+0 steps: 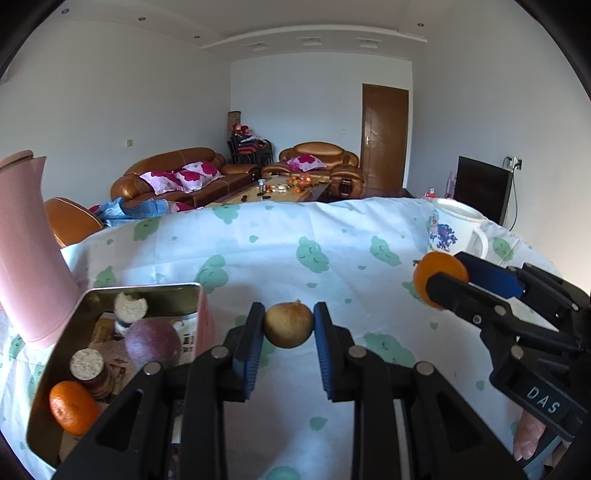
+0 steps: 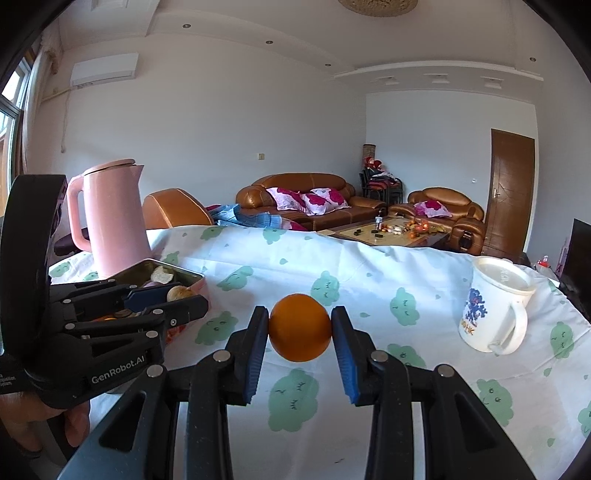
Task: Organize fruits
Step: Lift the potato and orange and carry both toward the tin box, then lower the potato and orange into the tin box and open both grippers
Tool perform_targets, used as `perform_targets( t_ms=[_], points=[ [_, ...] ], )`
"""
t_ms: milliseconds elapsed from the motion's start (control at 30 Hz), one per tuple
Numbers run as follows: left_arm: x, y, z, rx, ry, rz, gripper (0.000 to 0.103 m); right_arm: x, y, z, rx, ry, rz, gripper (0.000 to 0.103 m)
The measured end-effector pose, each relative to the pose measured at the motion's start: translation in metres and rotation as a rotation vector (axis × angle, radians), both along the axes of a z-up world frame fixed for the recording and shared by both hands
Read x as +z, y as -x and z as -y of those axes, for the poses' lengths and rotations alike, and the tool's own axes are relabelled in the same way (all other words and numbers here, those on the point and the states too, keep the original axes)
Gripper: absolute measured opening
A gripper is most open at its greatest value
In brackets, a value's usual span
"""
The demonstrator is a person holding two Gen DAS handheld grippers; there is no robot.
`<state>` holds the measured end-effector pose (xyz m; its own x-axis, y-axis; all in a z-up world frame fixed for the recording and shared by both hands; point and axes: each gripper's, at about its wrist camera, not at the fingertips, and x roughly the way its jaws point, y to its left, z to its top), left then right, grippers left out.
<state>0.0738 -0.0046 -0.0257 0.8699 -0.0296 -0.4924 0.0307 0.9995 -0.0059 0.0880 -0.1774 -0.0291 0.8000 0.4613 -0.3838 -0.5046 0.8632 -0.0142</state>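
Left gripper (image 1: 289, 328) pinches my small brown fruit (image 1: 288, 324) just right of the tin (image 1: 140, 291); right gripper (image 2: 300, 330) clamps an orange (image 2: 299, 327) farther right. Both seem light, round, slippery; I'd grip across their middles.

Living room with plain white walls and a stepped ceiling set with recessed spotlights (image 2: 186, 26). A brown leather sofa (image 2: 303, 201) with floral cushions and a matching armchair (image 2: 448, 206) flank a low coffee table (image 2: 384, 230). A brown door (image 2: 511, 192) stands right; an air conditioner (image 2: 105, 70) hangs beside a daylit window (image 2: 9, 122).
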Motion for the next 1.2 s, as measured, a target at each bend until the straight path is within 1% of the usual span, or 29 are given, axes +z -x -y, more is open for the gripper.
perform_targets(
  t_ms=[300, 500, 633, 933, 1200],
  points=[
    [0.005, 0.016, -0.012, 0.02, -0.026, 0.013, 0.028, 0.006, 0.006, -0.017, 0.047, -0.017, -0.018, 0.037],
    [0.007, 0.023, -0.024, 0.032, -0.009, 0.004, 0.028, 0.01, 0.011, -0.03, 0.081, -0.019, -0.023, 0.037],
    [0.012, 0.029, -0.033, 0.051, -0.022, 0.015, 0.028, 0.015, 0.016, -0.041, 0.107, -0.017, -0.018, 0.037],
    [0.015, 0.038, -0.063, 0.104, -0.009, 0.0, 0.028, 0.025, 0.023, -0.067, 0.168, -0.008, 0.001, 0.037],
    [0.019, 0.044, -0.083, 0.154, -0.022, 0.0, 0.028, 0.03, 0.024, -0.09, 0.222, -0.001, 0.003, 0.037]
  ],
)
